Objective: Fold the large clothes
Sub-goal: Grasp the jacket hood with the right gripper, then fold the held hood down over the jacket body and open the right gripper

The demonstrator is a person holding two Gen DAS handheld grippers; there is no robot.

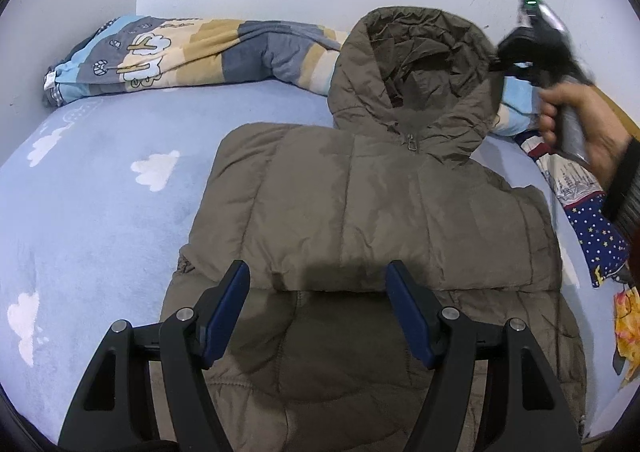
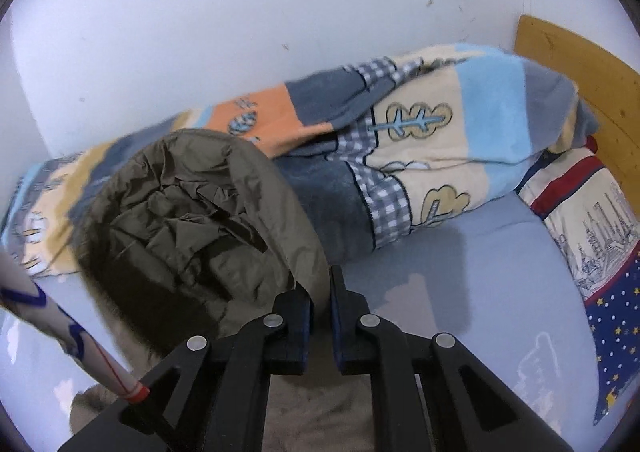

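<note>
Olive-brown puffer jacket (image 1: 360, 211) lay flat on the bed (image 1: 100, 191), front up, zipper pull at the collar, body already doubled over with a folded edge running across it near the bed's near edge. Hood (image 1: 412, 63) was at the far end, toward the wall, resting against a rolled patchwork blanket (image 1: 180, 51) that ran along the bed's far edge.

Left gripper (image 1: 316, 316) hovered above the lower jacket body, just by the folded edge; jaws stood wide with nothing between them, blue pads (image 1: 224, 312) clear of the fabric.

Right gripper (image 2: 320, 312) was at the hood's rim on the side toward the wooden headboard (image 2: 580, 63); jaws were pinched narrow on the hood edge (image 2: 316, 272), a strip of brown fabric clamped between the pads. In the left wrist view the person's right hand (image 1: 580, 123) wrapped the handle of that gripper, blurred, beside the hood; dark sleeve at the wrist.

Star-and-skyline print pillow (image 2: 600, 252) sat at the headboard end of the bed, apart from the jacket. Light blue sheet had white cloud shapes. A white rod with blue and red markings (image 2: 60, 332) crossed the lower left of the right wrist view; could not tell what it was.
</note>
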